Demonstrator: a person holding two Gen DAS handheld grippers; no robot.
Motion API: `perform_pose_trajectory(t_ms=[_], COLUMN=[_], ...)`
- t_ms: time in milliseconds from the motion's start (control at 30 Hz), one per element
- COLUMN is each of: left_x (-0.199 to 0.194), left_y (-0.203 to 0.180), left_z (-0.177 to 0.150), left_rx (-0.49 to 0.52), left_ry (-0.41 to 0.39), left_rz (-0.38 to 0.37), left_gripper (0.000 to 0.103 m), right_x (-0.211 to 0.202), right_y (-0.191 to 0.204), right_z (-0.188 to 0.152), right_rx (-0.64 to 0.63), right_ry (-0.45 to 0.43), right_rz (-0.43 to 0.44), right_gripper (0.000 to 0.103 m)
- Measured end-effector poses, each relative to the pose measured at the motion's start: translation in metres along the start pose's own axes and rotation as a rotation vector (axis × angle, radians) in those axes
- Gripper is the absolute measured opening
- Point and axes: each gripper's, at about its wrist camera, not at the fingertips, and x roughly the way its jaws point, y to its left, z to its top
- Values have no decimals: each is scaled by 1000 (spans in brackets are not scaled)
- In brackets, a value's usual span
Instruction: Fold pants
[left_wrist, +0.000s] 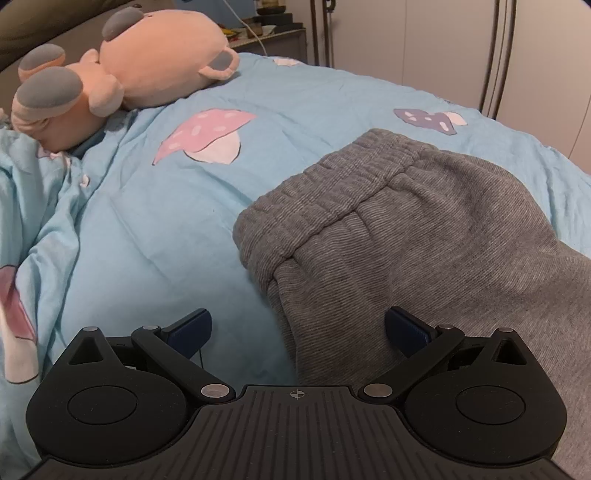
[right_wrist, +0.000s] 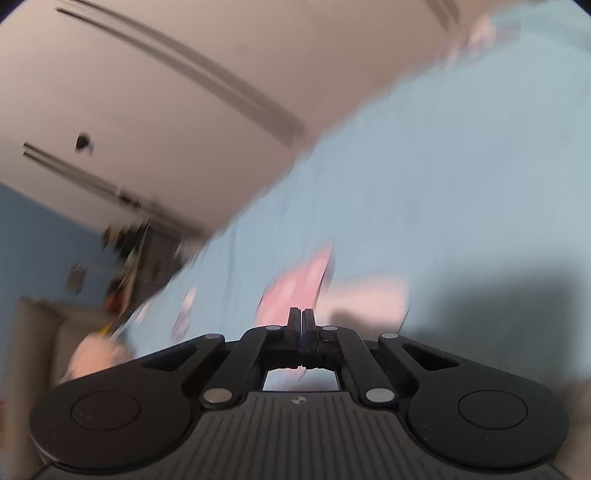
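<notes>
My left gripper (left_wrist: 297, 328) hangs over the near edge of the grey pants (left_wrist: 406, 236), its jaws spread wide with nothing pressed between the pads; one pad sits over the fabric, the other over bare duvet. The pants lie on the blue mushroom-print duvet (left_wrist: 147, 221), already doubled into a thick bundle as far as I can judge, with the ribbed elastic waistband (left_wrist: 351, 192) turned up on top and facing away from me. I read that as the fold being well along, and my open left jaws are lined up on the side edge so I can pinch it for the next turn. My right gripper (right_wrist: 302, 321) is pressed fully closed on nothing, pointing across the duvet with the view tilted and smeared, so no pants show there at all; it looks to be out of the way while the left takes position. A pink plush toy (left_wrist: 147, 62) lies at the far side of the bed, well apart from the pants, so I have room to work.
</notes>
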Motion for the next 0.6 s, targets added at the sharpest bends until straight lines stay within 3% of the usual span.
perform_pose_trajectory(t_ms=[100, 267, 333, 367, 400, 467, 500, 567, 600], left_x=[1, 0, 0, -1, -1, -1, -1, 0, 0], left_y=[1, -1, -1, -2, -2, -3, -3, -4, -6], left_z=[0, 0, -1, -1, -1, -2, -1, -1, 0], left_rx=[-9, -3, -1, 2, 4, 3, 2, 3, 3], left_ry=[4, -2, -7, -11, -14, -15, -16, -20, -24], left_rz=[-3, 2, 5, 5, 5, 4, 7, 13, 18], left_gripper=[103, 103, 103, 103, 103, 103, 103, 103, 103], right_x=[-13, -22, -5, 6, 16, 25, 27, 22, 15], right_y=[10, 47, 46, 44, 41, 31, 29, 38, 46], right_z=[-9, -76, -96, -100, -96, -73, -61, -49, -47], right_rx=[-7, -185, -240, -287, -333, -250, -194, -221, -240], right_ry=[49, 242, 348, 349, 304, 211, 155, 46, 20], right_rz=[69, 159, 47, -36, -90, -47, -80, -181, -211], right_gripper=[3, 3, 3, 3, 0, 0, 0, 0, 5])
